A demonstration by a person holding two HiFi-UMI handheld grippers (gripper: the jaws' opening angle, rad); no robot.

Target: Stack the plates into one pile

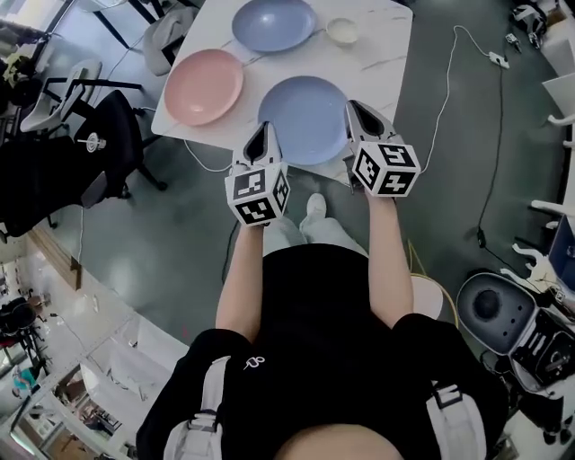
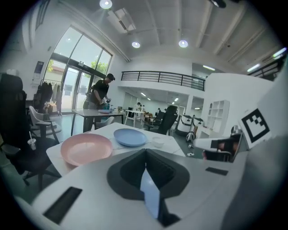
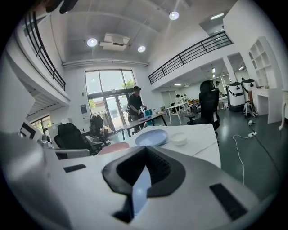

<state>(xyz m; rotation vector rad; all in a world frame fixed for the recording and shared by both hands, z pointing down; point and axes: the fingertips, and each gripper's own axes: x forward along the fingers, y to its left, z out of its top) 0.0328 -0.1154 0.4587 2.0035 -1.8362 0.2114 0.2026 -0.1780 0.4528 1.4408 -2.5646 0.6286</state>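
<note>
Three plates lie apart on the white marble table (image 1: 386, 54): a pink plate (image 1: 203, 86) at the left, a blue plate (image 1: 273, 23) at the far side, and a second blue plate (image 1: 308, 119) near the front edge. My left gripper (image 1: 266, 130) hangs shut over that near plate's left rim, holding nothing. My right gripper (image 1: 354, 108) is shut and empty over its right rim. The left gripper view shows the pink plate (image 2: 86, 148) and the far blue plate (image 2: 130, 137) beyond the left gripper (image 2: 146, 166). The right gripper view shows the far blue plate (image 3: 153, 137) beyond the right gripper (image 3: 145, 164).
A small white bowl (image 1: 342, 31) stands at the table's far right, beside the far blue plate. Black office chairs (image 1: 108, 144) crowd the floor to the left. A white cable (image 1: 449, 81) trails off the table's right side. A person (image 2: 100, 96) stands at a distant table.
</note>
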